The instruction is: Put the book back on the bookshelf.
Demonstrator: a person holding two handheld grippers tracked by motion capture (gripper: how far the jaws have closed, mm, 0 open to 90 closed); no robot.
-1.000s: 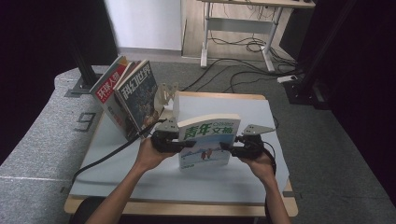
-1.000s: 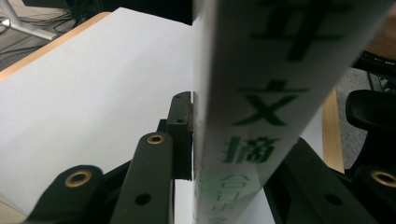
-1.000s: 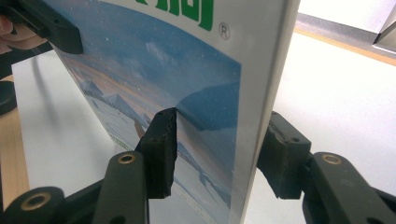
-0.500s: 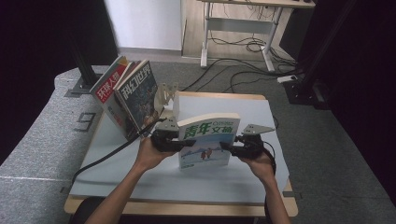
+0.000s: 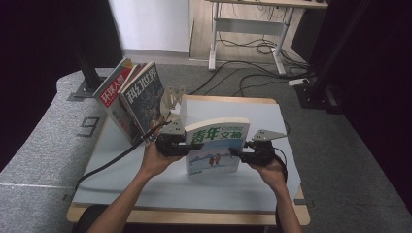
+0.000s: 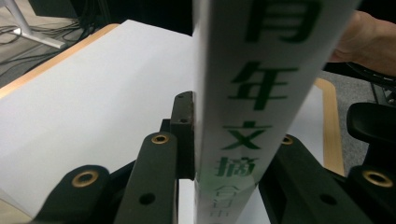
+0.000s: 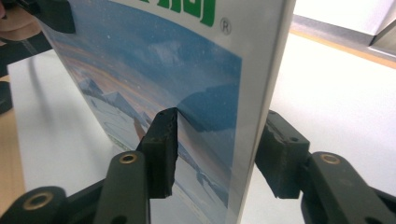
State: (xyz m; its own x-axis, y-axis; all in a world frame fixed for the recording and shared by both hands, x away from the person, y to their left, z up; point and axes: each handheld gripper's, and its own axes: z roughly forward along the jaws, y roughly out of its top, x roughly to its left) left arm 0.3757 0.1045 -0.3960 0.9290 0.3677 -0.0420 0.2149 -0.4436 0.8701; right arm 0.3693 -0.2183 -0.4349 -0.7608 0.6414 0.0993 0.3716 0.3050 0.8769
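The left gripper [image 5: 180,144] pinches the spine edge of the green-titled book [image 5: 216,148], one pad flat against each side of it in the left gripper view, its jaws having just closed a touch further on it. The right gripper [image 5: 241,154] pinches the opposite, open edge, with one pad on the blue picture cover and the other behind the pages in the right gripper view. The book stands upright between the two hands, near the middle of the white table [image 5: 121,160], its bottom edge at or just above the surface; which of the two I cannot tell. The likeliest trouble, as I judge it, is the right-hand grip: it holds loose pages rather than a stiff spine, so the block could fan or slip if the hands pull apart or twist against each other. If the book is meant to join the leaning magazines [image 5: 133,99] by the pale bookend [image 5: 175,99], a clumsy push could knock them over.
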